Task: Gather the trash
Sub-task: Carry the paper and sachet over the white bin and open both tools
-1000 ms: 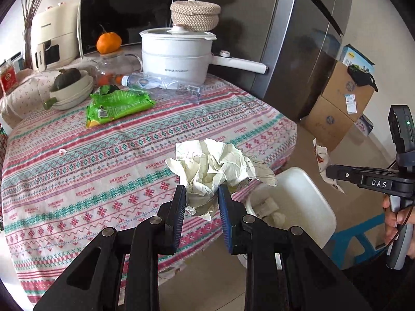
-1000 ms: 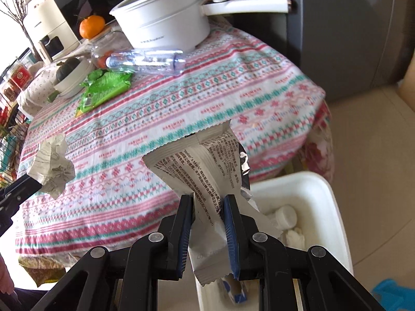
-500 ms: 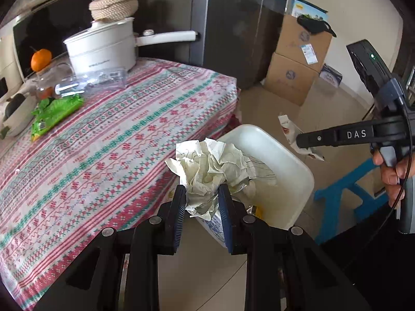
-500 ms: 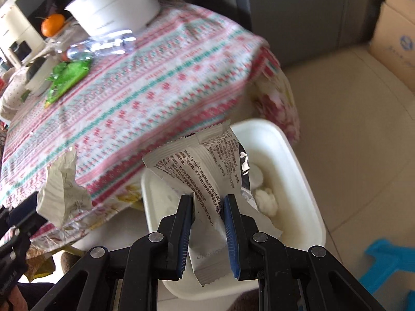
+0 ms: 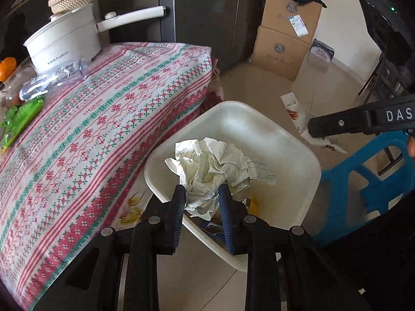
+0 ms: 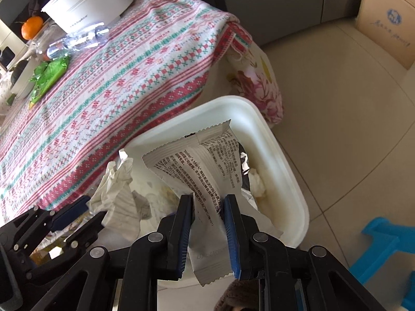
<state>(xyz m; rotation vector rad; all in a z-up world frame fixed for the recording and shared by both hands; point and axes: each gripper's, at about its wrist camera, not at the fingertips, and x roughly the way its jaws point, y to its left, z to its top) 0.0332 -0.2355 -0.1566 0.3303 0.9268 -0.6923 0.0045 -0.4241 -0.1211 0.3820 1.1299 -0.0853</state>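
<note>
Now both loads hang over the white bin, which stands on the floor just beside the corner of the desk. The left tongs pinch a crumpled paper wad by its lower end, the bulk of it standing out toward twelve o'clock, directly above the bin's open mouth. The right tongs are pressed on a printed snack wrapper, its long axis running from six to twelve o'clock, the top end over the bin's interior (some white scraps already lie inside). In the right wrist view the wad shows at about nine o'clock of the wrapper, close beside it. Both pieces look to sit inside the rim's outline, so the coming move is probably just spreading the fingers; neither hand seems better placed. Still on the desk: a green packet and a clear plastic bottle.
</note>
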